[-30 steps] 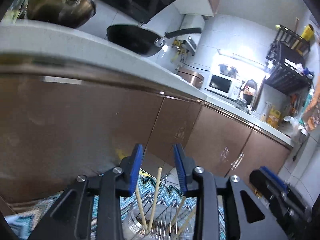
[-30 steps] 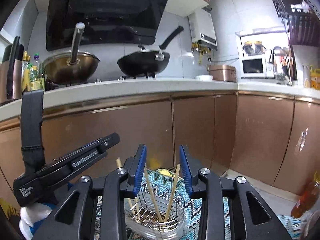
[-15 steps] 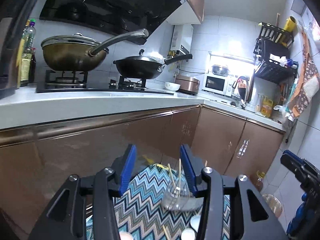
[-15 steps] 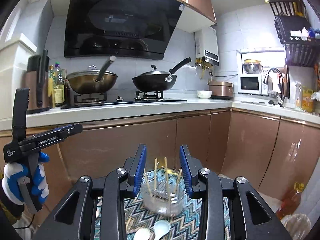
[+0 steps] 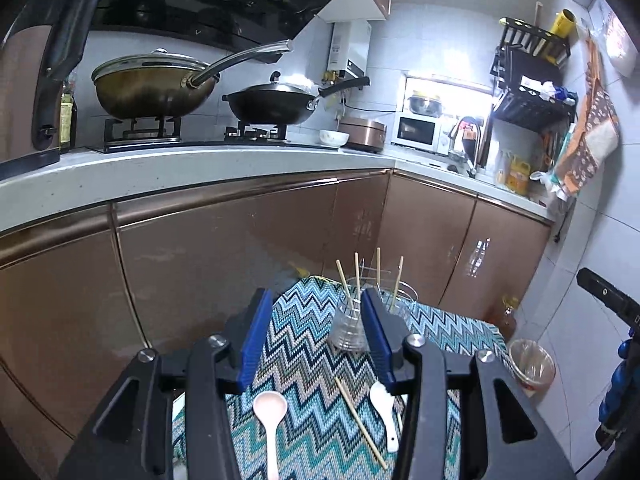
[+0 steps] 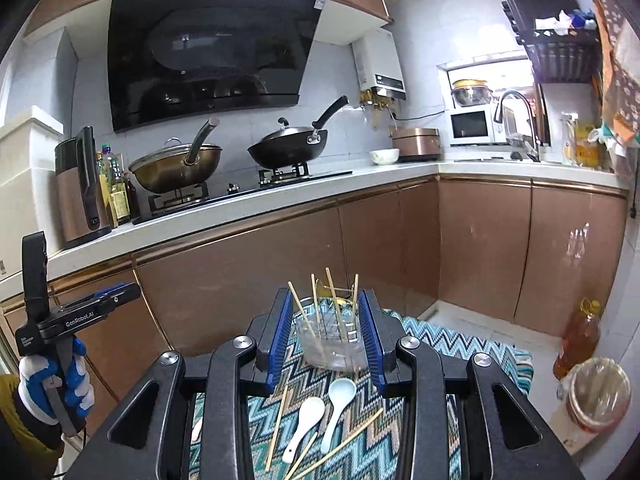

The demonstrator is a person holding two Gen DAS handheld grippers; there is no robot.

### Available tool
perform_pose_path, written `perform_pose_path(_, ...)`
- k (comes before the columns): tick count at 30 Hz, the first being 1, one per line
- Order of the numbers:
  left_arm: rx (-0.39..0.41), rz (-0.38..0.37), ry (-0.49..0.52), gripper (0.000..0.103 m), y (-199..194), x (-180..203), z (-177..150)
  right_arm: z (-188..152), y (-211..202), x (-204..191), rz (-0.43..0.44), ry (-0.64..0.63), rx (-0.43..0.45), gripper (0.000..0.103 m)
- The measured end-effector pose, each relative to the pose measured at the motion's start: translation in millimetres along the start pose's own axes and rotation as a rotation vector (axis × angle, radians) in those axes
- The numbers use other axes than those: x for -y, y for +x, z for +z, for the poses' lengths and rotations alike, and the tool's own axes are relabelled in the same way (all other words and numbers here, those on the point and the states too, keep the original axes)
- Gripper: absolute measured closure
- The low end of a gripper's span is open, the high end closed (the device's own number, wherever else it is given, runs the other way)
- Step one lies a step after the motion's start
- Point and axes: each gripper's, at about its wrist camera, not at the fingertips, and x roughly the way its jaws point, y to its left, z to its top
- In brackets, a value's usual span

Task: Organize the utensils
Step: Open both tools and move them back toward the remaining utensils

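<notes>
While above cloth (image 6: pixel 472 344), left gripper (image 5: pixel 316 336) and right gripper (image 6: pixel 325 338): jaws spread, empty.

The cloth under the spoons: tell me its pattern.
The cloth has a zigzag chevron pattern in teal, blue, white and black, seen best from the right wrist.

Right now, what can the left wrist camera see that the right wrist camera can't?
Only the left wrist view shows a pinkish spoon lying whole between the open left gripper.

Only the right wrist view shows two white spoons side by side, three loose chopsticks on the mat, the gloved left hand, and a big oil bottle.

Both show the clear holder with chopsticks standing in it, the zigzag mat, the two woks, the bin, and open grippers holding nothing.
</notes>
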Motion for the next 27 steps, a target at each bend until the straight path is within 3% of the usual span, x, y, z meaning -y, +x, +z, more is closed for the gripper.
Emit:
perform_pose_path(13,-0.067,-0.029,0.039,0.059,-17.2,13.9,-25.6,-20.6,-20.5,8.2,-0.017,0.035,-0.051,0.069)
perform_pose_path(20,-0.120,-0.045,0.031,0.059,-8.0,15.5,-36.8,-31.6,-20.4,19.8,-0.037,0.058,-0.089,0.069)
perform_pose_path(27,-0.222,-0.044,0.000,0.059,21.2,5.4,-56.3,-44.7,-1.4,40.1,-0.055,0.104,-0.152,0.069)
